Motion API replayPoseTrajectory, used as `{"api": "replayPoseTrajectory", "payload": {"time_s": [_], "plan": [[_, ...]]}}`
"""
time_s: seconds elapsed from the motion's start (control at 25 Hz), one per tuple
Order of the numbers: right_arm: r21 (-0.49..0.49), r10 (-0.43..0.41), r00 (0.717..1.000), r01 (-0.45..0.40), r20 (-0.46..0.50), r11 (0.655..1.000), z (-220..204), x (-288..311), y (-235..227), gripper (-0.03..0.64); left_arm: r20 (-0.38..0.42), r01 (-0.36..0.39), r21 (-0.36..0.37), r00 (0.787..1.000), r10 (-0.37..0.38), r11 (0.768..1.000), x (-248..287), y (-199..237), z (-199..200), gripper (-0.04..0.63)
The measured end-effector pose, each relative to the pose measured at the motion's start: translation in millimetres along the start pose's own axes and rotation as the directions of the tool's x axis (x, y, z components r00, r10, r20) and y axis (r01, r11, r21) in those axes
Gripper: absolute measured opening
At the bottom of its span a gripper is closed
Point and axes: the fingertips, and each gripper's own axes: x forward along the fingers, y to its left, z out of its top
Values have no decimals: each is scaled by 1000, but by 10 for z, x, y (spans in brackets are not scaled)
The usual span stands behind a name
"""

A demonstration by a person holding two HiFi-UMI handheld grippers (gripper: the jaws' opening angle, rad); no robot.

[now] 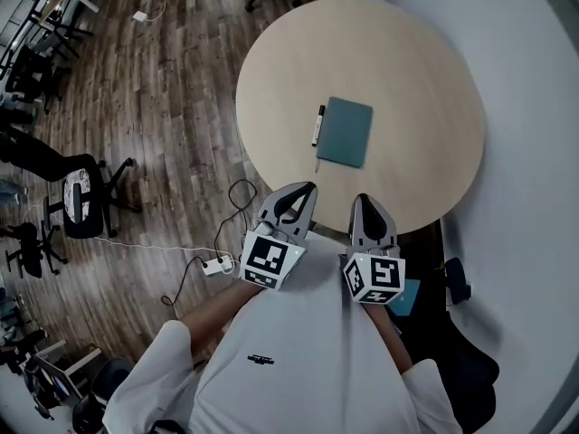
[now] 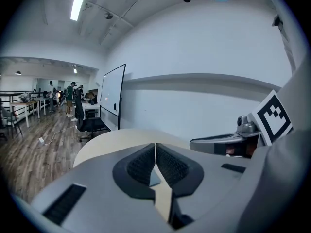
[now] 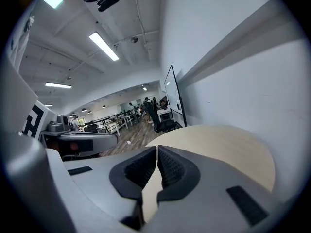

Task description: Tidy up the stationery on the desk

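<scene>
the notebook [image 1: 345, 132] lies near the middle of the table [image 1: 407, 52]. the pen [image 1: 318, 126] lies just beside it, on its left. the left gripper [image 1: 309, 186] and right gripper [image 1: 362, 198] are side by side at the table's near edge. a chair [image 1: 81, 199] stands well left of the table.

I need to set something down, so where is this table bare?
Wide bare patches: the far half of the table beyond the notebook, its right side, and the strip left of the pen. Only the middle is taken, pen close beside notebook.
</scene>
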Motion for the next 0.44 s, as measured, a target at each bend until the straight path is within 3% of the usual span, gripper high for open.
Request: {"api": "replayPoseTrajectory", "payload": {"time_s": [0.2,0.44], "plan": [[-12,22,1000,-22,4,1000,48,-20,21,38,7,-1,25,1000,0,1000,2,-75,89,25],[-10,29,999,-29,-28,1000,-4,-89,-14,37,-27,-16,-8,1000,16,1000,-14,-98,51,25]]}}
